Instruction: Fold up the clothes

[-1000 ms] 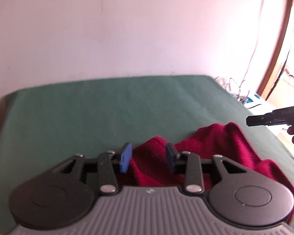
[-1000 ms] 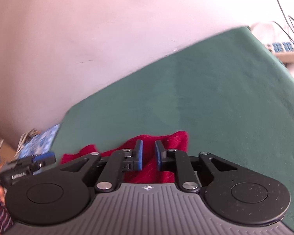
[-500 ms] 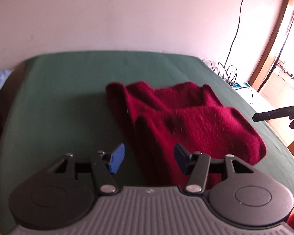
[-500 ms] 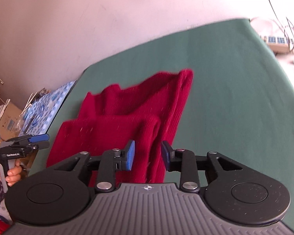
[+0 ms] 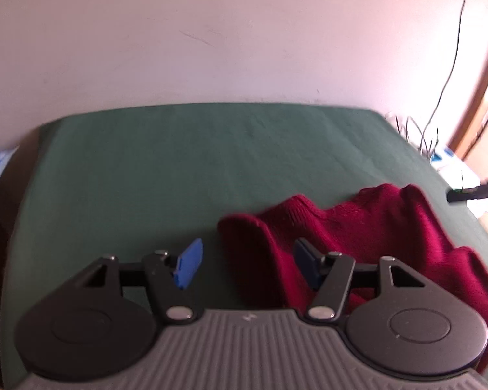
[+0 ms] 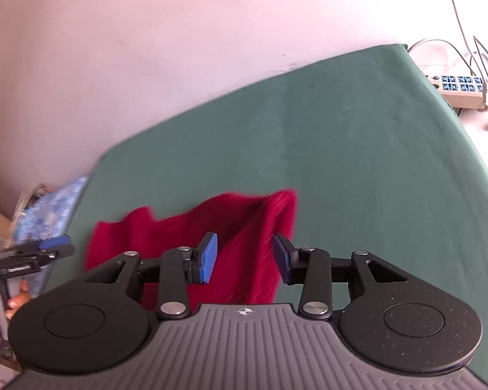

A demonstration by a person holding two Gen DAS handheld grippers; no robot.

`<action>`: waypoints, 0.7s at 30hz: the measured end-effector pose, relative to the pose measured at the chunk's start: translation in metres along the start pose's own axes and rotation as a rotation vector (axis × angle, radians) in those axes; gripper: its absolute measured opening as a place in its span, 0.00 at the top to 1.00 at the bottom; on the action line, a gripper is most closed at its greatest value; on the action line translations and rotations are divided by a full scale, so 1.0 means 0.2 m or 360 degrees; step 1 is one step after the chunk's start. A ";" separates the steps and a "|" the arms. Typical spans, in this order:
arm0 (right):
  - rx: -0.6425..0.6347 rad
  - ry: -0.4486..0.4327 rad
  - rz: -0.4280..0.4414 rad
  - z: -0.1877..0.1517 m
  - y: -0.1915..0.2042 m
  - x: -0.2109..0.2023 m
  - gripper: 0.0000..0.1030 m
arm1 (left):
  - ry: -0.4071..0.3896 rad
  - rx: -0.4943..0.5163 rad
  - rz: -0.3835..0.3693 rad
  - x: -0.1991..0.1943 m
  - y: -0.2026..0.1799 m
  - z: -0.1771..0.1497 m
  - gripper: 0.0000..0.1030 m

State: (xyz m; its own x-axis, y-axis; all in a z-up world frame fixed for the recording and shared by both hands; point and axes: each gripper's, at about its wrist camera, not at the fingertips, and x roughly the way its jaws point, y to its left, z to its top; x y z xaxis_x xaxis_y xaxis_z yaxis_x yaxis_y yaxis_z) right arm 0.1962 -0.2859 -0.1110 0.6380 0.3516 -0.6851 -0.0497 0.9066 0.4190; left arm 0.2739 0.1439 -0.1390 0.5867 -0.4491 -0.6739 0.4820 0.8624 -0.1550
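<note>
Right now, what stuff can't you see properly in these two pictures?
- Near part of the red sweater: in both views the camera's own gripper body covers it.
- Right gripper, left view: the picture edge cuts it off, so its jaws are hidden.
- Left gripper, right view: small, blurred, at the edge.
- Blue-patterned thing beside the green table: too blurred to tell.
- The person: only a hand at the edge.

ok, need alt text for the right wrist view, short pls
A red sweater lies bunched on a green tabletop, seen past the right claw, whose blue-padded jaws are opening with the cloth showing in the gap but not pinched. At far left a hand holds the left claw; a power strip with cables lies beyond the table's right edge.
</note>
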 end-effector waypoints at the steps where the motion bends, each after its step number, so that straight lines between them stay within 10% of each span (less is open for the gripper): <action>1: 0.0009 0.0026 0.0013 0.03 -0.03 0.04 0.59 | 0.0023 0.0017 -0.0013 0.04 0.01 0.02 0.39; 21: -0.0249 0.0184 0.0151 0.14 -0.06 0.33 0.43 | 0.0133 0.0101 -0.0256 0.30 0.10 0.04 0.26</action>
State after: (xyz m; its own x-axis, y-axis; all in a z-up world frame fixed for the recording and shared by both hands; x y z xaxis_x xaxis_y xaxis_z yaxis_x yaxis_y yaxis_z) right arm 0.2602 -0.2799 -0.1446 0.5327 0.4536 -0.7144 -0.2300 0.8900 0.3936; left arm 0.3236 0.1329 -0.1775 0.4439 -0.5568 -0.7021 0.6071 0.7631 -0.2214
